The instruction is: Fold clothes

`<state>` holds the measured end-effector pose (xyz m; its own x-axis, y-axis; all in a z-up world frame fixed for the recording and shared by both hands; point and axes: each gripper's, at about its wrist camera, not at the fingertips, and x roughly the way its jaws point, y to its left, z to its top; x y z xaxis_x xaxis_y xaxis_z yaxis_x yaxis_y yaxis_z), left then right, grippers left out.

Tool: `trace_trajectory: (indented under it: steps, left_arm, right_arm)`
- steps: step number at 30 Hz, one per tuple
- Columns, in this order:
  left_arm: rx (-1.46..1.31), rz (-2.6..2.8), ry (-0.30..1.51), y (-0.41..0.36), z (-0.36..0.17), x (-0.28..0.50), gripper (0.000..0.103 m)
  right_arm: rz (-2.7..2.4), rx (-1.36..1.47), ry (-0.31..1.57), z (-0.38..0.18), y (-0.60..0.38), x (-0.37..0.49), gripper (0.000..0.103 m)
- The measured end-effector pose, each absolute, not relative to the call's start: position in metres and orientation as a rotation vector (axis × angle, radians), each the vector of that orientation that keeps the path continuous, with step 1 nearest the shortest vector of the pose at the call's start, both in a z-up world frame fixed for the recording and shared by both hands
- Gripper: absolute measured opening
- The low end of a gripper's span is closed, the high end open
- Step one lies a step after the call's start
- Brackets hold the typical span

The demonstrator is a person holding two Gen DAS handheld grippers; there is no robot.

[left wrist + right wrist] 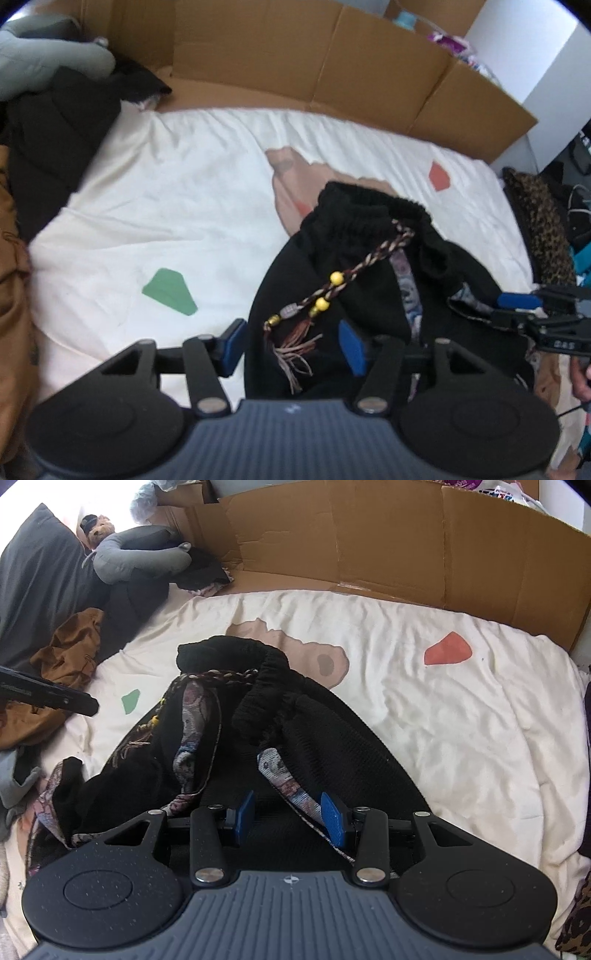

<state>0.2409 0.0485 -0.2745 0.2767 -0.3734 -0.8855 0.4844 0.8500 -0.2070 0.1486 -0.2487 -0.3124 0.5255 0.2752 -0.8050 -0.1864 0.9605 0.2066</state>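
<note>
A black garment (369, 295) with an elastic waistband (369, 210) lies bunched on the cream bedsheet (166, 206). Across it runs a braided drawstring (354, 273) with yellow beads and a tassel. My left gripper (291, 347) is open over the garment's left edge, with the tassel between its fingers and no pad touching it. My right gripper (290, 819) hovers open over the same garment (325, 731). A patterned lining strip (291, 786) lies beside its right pad. The right gripper (517, 308) also shows at the garment's right edge in the left wrist view.
Flattened cardboard (295, 55) stands along the far side of the bed. A brown garment (70, 657), a dark pillow (37, 572) and a grey neck pillow (140, 557) sit at the left. A leopard-print item (543, 221) lies by the right edge.
</note>
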Motion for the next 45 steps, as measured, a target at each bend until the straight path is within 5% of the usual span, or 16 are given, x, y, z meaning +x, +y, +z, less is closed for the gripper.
trace_trajectory:
  steps: [15,18,22,24,45]
  left_arm:
    - [0.127,-0.501,1.193,0.029,-0.333,0.239,0.058]
    - [0.129,-0.516,1.197,0.025,-0.338,0.237,0.045]
    - [0.136,-0.52,1.195,0.024,-0.338,0.235,0.011]
    - [0.134,-0.523,1.191,0.025,-0.335,0.234,0.008]
    - [0.121,-0.638,1.085,0.017,-0.249,0.199,0.003]
  right_arm:
    - [0.24,0.11,0.993,-0.321,-0.252,0.15,0.047]
    - [0.249,0.099,0.994,-0.321,-0.251,0.15,0.047]
    - [0.253,0.093,0.985,-0.319,-0.249,0.152,0.047]
    - [0.251,0.094,0.984,-0.319,-0.25,0.152,0.047]
    - [0.229,0.13,0.961,-0.312,-0.263,0.145,0.047]
